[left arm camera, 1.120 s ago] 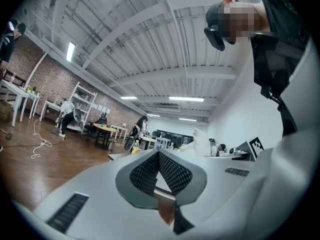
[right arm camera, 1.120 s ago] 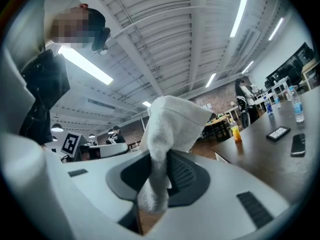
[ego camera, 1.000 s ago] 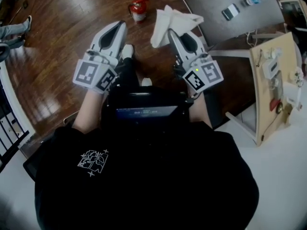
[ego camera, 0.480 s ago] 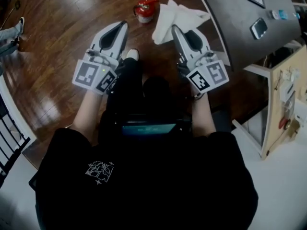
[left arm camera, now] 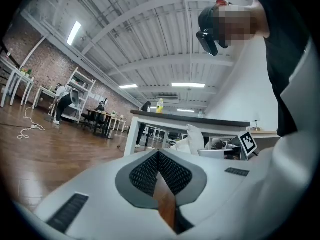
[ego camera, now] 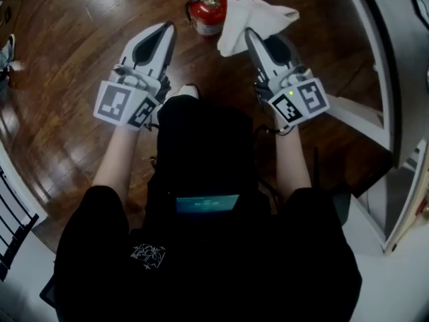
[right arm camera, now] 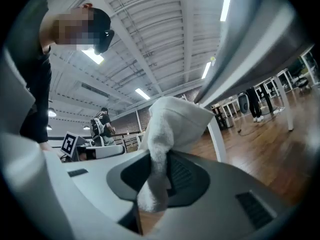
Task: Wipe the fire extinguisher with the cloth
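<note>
Cloth held, wiping apparently not begun
The right gripper [ego camera: 249, 32] is clamped on the crumpled white cloth [ego camera: 251, 15] near the red fire extinguisher [ego camera: 209, 11] on the wooden floor [ego camera: 80, 19]; the left gripper [ego camera: 167, 27] is closed, empty

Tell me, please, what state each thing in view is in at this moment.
left tongs: shut, nothing between them.
right tongs: shut on the cloth.
cloth: bunched, pinched at one part, the rest free beyond the tongs.
fire extinguisher: on the wooden floor, held by neither tongs.
</note>
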{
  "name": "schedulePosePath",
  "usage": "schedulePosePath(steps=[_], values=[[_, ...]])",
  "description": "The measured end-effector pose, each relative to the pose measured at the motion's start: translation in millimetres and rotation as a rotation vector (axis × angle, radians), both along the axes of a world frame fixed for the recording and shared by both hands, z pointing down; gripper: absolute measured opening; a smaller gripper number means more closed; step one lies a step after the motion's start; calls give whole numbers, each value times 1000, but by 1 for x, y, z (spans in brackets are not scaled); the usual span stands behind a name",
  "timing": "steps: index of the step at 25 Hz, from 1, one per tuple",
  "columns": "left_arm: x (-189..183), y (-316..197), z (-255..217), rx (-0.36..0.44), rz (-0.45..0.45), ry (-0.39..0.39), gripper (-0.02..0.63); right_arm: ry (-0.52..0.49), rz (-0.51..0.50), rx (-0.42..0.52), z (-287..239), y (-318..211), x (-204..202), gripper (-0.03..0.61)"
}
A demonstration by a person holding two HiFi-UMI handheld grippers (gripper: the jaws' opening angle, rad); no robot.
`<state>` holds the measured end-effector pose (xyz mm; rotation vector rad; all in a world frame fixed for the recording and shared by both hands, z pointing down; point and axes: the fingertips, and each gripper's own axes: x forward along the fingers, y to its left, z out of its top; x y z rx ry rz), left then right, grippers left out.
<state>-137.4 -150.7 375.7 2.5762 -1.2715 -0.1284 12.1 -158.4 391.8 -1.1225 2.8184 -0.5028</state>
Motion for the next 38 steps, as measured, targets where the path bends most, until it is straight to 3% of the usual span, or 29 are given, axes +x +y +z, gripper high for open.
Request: schedulePosePath(steps=[6,13,18,29,38], values=[[-3,-11,87,26,-7,2,-2,-26,-15,33,86,-27,-13,104],[3,-4,135,22,-25,-17,-2,-57,-39,45,119,-38,-40,103],[5,-3,139,18,-50,19,-2,-9,-23,79,114,-46,-68,103],[-18,13,137,39,-112,-12,-2,80,81,-25,168,-60,-116,97],[-15,18,147,43,-106,-6,-2,107,-10,-100,230,-42,-129,94]])
